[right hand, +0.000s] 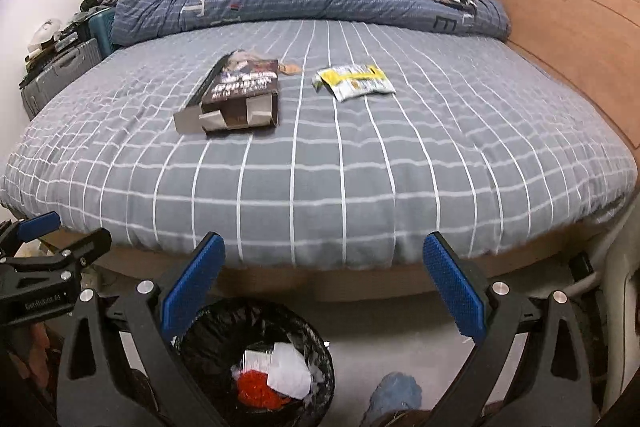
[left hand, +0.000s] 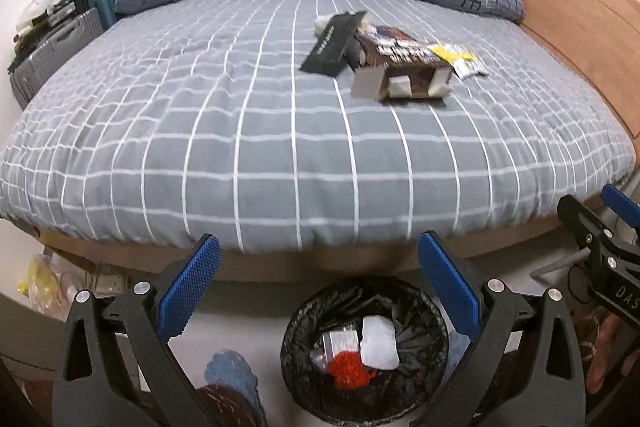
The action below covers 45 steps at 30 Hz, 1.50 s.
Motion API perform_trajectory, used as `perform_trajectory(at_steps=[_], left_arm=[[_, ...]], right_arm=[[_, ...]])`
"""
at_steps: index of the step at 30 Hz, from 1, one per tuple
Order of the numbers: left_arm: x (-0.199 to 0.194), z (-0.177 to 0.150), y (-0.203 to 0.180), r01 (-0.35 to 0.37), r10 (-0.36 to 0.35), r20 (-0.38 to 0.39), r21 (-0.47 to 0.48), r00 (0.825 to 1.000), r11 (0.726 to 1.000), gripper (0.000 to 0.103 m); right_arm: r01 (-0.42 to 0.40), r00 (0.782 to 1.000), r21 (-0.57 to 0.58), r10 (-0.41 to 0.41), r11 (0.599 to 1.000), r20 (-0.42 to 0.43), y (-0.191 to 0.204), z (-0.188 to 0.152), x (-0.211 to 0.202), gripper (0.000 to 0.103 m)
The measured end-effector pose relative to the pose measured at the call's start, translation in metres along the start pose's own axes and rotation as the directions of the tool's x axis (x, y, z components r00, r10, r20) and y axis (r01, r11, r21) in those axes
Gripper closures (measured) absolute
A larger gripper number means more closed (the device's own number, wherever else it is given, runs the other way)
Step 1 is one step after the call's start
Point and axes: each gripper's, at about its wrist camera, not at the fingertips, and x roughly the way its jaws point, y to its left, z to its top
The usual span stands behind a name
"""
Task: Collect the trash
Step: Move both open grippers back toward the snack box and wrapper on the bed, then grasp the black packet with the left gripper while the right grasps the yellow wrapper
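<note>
We judge it partly done: the bin holds scraps, while box and wrapper lie beyond it on the bed; left claw and right claw gape apart, empty.

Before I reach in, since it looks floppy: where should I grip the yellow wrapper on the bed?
Take the yellow wrapper by its near edge, coming low from the foot of the bed with the right tool. It lies flat and apart from the brown box.

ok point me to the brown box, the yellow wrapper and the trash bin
brown box (right hand: 245, 83): right wrist view, on its printed top face.
yellow wrapper (right hand: 354, 79): right wrist view, on the middle of the packet.
trash bin (left hand: 424, 311): left wrist view, on the black liner at its right rim.
</note>
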Motion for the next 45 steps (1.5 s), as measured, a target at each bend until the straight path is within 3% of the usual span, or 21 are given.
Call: perform_trajectory(at_steps=[9, 17, 28, 38, 45], left_arm=[[0.013, 0.040, 0.018, -0.018, 0.019, 0.020, -0.031, 1.000, 0.999, 0.006], [0.038, 0.076, 0.019, -0.023, 0.023, 0.020, -0.021, 1.000, 1.000, 0.006], [0.101, 0.144, 0.021, -0.040, 0.040, 0.010, 0.014, 0.999, 0.999, 0.006], [0.174, 0.186, 0.022, 0.015, -0.013, -0.052, 0.028, 0.999, 1.000, 0.007], [0.202, 0.203, 0.021, 0.064, -0.059, -0.077, 0.063, 0.995, 0.996, 0.008]], right_arm=[[0.047, 0.998, -0.039, -0.045, 0.998, 0.053, 0.006, 0.040, 0.021, 0.008], [0.040, 0.998, -0.041, -0.038, 0.998, 0.054, -0.001, 0.076, 0.056, 0.007], [0.057, 0.998, -0.018, -0.057, 0.998, 0.012, -0.028, 0.123, 0.127, 0.008], [0.026, 0.999, 0.009, -0.025, 1.000, -0.046, -0.046, 0.170, 0.204, 0.008], [-0.010, 0.993, 0.035, 0.014, 0.999, -0.118, -0.048, 0.194, 0.251, 0.008]])
